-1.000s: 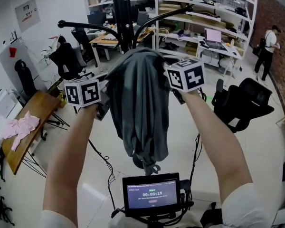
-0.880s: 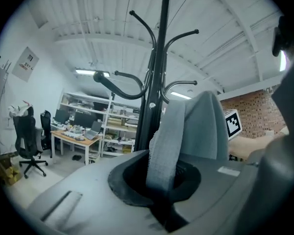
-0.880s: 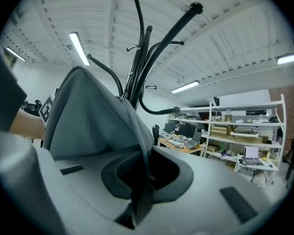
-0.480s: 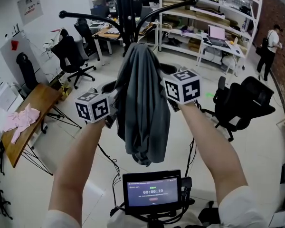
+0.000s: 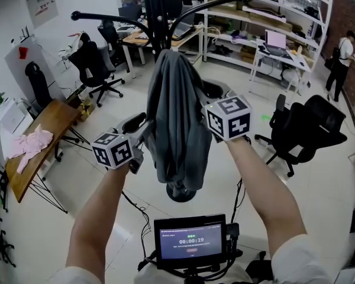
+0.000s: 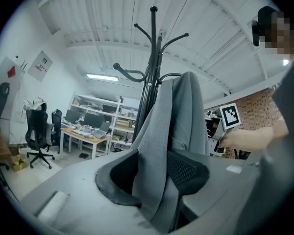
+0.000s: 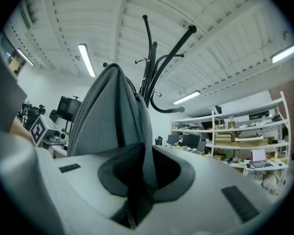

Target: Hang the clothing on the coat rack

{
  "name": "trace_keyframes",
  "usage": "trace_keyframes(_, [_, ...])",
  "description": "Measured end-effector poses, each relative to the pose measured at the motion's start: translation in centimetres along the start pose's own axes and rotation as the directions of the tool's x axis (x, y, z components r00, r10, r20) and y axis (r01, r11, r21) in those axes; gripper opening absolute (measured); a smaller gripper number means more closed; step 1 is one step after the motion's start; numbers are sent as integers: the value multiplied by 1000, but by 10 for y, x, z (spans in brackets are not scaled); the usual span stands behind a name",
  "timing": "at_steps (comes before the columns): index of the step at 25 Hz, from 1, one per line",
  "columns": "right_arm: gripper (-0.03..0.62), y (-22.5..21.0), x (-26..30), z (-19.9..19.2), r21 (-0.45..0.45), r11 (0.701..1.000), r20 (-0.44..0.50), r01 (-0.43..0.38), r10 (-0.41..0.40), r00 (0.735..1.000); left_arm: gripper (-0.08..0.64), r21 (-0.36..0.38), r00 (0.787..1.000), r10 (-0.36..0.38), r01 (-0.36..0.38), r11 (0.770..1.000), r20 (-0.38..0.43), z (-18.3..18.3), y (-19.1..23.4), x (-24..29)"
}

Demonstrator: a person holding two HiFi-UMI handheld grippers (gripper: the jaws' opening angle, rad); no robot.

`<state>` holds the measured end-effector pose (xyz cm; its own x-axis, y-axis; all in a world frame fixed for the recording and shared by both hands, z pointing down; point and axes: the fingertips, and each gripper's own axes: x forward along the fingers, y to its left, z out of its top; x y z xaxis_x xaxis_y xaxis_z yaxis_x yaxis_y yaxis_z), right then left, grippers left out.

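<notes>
The grey garment (image 5: pixel 176 117) hangs draped over an arm of the black coat rack (image 5: pixel 154 16), its bunched lower end dangling free. My left gripper (image 5: pixel 143 129) is at the garment's left side. Its jaws have just been opening and stand apart, with a fold of the grey garment (image 6: pixel 174 131) lying loose between them. My right gripper (image 5: pixel 210 114) is at the right side. Its jaws have just been opening a little, but a fold of the garment (image 7: pixel 122 116) is still pinched in their narrow gap. The coat rack (image 7: pixel 154 67) rises just behind.
A black office chair (image 5: pixel 310 129) stands at the right and another (image 5: pixel 92 64) at the back left. A wooden table (image 5: pixel 32 170) with a pink cloth (image 5: pixel 26 147) is at the left. Shelves (image 5: pixel 266 16) line the back, and a person (image 5: pixel 343 55) stands far right. A screen (image 5: pixel 190 241) sits below my arms.
Both grippers have sunk beside the garment, the left one further. The left jaws have spread off the fabric. The garment stays draped on the rack arm.
</notes>
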<state>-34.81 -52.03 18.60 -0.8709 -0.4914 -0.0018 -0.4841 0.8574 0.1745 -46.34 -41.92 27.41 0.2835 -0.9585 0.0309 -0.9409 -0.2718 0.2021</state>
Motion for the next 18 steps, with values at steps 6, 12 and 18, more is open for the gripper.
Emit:
trace_keyframes(6, [66,3,-7,-3,-2,999,32,-36,36,999,179,-20,999,17,-16,1000,28,-7,-15,-6])
trace_keyframes(12, [189,2,-9,-23,36,997,-2,-65,65,998,179,-41,998,33,-31,999,44,-13,-27,-8])
trace_keyframes(18, [189,0,-15,-35,59,997,-28,-52,54,998,179,-46,1000,7,-6,999,29,-18,-39,-3])
